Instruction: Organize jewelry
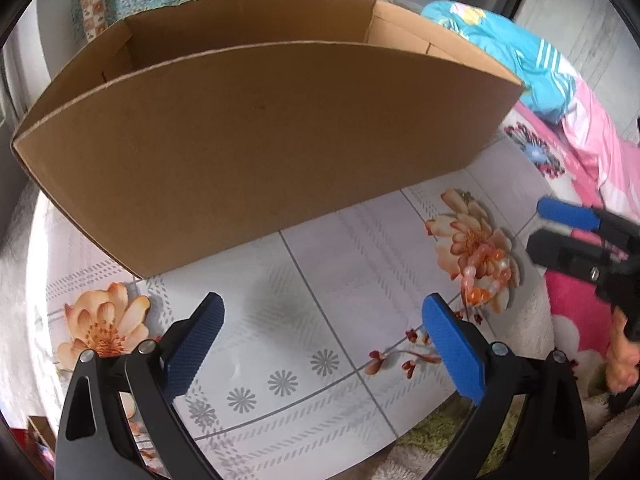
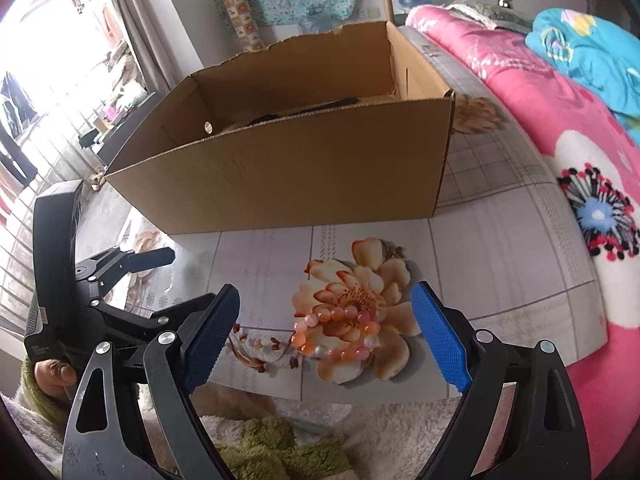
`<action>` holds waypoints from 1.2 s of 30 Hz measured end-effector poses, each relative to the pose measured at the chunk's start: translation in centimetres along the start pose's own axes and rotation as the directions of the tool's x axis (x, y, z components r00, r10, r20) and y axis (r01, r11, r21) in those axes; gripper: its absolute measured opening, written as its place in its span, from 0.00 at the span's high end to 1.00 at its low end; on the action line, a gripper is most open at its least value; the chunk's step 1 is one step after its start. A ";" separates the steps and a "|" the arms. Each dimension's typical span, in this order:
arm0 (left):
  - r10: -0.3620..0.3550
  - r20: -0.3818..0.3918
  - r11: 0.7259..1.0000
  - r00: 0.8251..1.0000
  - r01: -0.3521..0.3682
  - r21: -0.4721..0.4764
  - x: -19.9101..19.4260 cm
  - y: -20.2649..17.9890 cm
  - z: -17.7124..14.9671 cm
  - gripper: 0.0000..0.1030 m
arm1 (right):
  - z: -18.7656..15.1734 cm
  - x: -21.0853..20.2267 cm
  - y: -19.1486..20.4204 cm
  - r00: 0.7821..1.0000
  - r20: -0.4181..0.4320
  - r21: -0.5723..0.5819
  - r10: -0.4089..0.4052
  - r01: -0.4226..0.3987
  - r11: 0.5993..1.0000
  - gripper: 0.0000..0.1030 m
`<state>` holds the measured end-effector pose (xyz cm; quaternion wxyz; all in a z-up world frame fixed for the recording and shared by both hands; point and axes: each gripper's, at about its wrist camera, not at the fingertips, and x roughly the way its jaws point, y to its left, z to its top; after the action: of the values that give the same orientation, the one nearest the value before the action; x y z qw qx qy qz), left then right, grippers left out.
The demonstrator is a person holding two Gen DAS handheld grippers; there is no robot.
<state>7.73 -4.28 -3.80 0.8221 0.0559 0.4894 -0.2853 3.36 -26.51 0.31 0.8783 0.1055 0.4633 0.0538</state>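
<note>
we see an open-topped corrugated cardboard box on the table, plain brown, far rim torn ragged, flaps gone. inside it, from the right wrist view, a dark flat strap-like item lies along the floor near the back and a small pale round thing sits by the left inner wall; we cannot tell what either is. from the left wrist view the near wall hides the contents. the task's thing, a beaded bracelet of glossy round orange, pink and whitish beads, lies in a loop outside the box on the table's near part, on top of a printed peach flower. the table cover is smooth and glossy with a grey grid and flower print. our right gripper has its jaws spread wide, blue textured pads either side of the bracelet, not touching it. our left gripper is also spread wide over bare table cover, gripping nothing, with the bracelet off to its right. a pink fleece blanket with flower motifs and a bundle of turquoise cloth lie right of the table; fluffy white and green fabric sits at the near edge.
</note>
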 end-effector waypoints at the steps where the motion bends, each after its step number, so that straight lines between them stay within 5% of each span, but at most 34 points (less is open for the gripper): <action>1: 0.000 0.003 1.000 1.000 0.000 -0.008 0.1 0.2 -0.1 0.06 | 0.1 0.1 -0.1 1.000 -0.001 0.003 0.005 -0.005 1.000 0.19; 14: -0.017 0.065 1.000 0.998 0.018 -0.016 0.3 0.3 0.7 0.06 | 0.9 1.2 -1.6 0.998 0.068 0.049 -0.018 0.014 0.999 0.19; 23: 0.080 0.009 0.997 0.997 -0.080 0.019 1.9 -0.1 1.1 0.06 | 1.4 -0.8 -4.8 0.982 0.175 0.104 -0.074 0.056 0.993 0.24; 27: 0.144 -0.006 0.988 0.990 -0.143 0.053 2.5 -1.0 1.2 0.05 | 1.1 -0.9 -6.1 0.982 0.151 0.095 -0.117 0.104 0.990 0.36; 36: 0.199 -0.041 0.980 0.979 -0.198 0.035 3.5 -2.0 1.8 0.04 | 0.3 0.6 -5.3 0.999 0.009 0.028 -0.035 0.035 0.999 0.53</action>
<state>9.33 -8.01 -5.42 0.8346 0.1235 0.4950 -0.2079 3.86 -31.59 -1.24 0.8798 0.1098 0.4614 0.0313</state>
